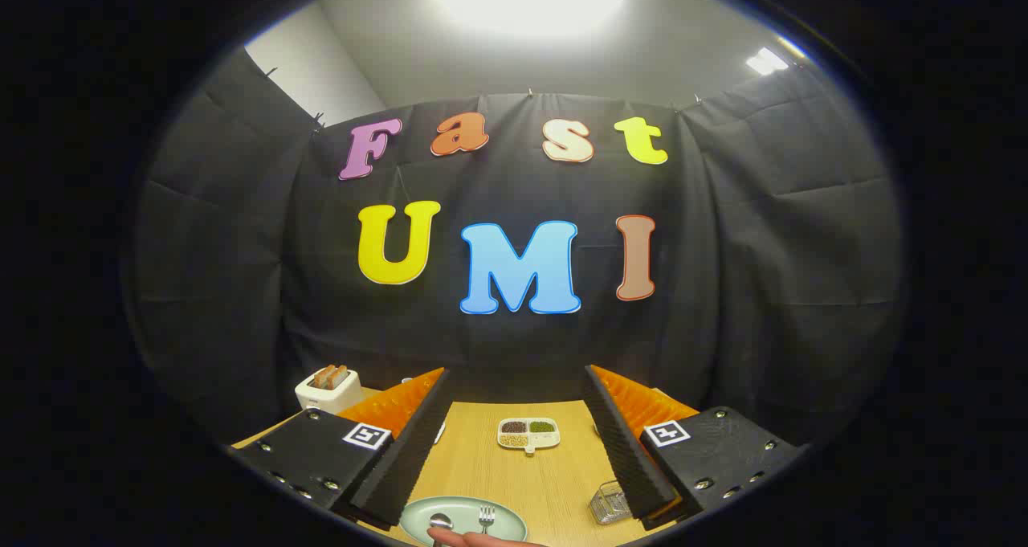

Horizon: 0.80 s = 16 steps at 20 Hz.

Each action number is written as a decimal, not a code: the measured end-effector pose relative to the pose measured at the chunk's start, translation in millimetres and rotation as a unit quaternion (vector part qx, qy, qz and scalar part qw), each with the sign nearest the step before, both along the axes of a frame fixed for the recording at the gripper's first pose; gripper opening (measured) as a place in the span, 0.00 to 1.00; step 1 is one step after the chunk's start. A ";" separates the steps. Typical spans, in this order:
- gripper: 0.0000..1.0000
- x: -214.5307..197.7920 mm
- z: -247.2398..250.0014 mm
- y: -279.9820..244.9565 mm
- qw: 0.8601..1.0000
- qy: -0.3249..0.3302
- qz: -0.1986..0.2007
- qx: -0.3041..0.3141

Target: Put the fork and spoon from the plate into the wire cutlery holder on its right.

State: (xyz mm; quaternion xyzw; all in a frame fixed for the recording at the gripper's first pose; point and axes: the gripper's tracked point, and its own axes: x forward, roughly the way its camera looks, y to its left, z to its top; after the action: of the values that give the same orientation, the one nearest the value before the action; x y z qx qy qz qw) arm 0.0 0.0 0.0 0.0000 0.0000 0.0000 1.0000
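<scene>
gripper view, looking forward along my claw [514,451]: its two fingers are spread wide apart, released, nothing held between them. left finger [401,451] carries a dark ribbed pad on its inner face and an orange body behind it; right finger [626,446] matches it. each finger mount bears a small square black-and-white marker.

counter [514,471]: light wood grain, seen between the fingers.

plate [502,519]: pale green, round, lying on the counter close below the claw, nearer the left finger's tip than the right. spoon [440,521]: on the plate, bowl end showing, on the plate's left part. fork [486,517]: on the plate, tines showing, just right of the spoon, the two apart from each other. both utensils lie on the plate, not in the holder. something pale and skin-toned, perhaps a fingertip, crosses the plate's near rim below the utensils; i cannot tell for certain.

wire cutlery holder [609,503]: on the counter to the right of the plate, just inside the right finger's tip and partly hidden by it. i cannot tell whether anything is in it.

divided dish [528,434]: white, small, beyond the plate, between the fingers, with dark, green and pale fillings in separate compartments.

toaster [328,390]: white, beyond the left finger, with slices standing in its slots.
</scene>
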 end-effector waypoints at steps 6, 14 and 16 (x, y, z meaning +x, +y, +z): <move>0.99 -5.5 -5.8 1.5 1.000 0.008 0.000 -0.002; 0.99 -4.6 -1.4 1.7 1.000 -0.012 -0.006 -0.007; 0.99 -3.8 -13.2 12.2 1.000 0.000 0.016 -0.019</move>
State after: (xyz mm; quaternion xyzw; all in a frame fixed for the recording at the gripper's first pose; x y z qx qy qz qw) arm -3.8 12.2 -13.2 -0.0186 -0.0005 0.0160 0.9997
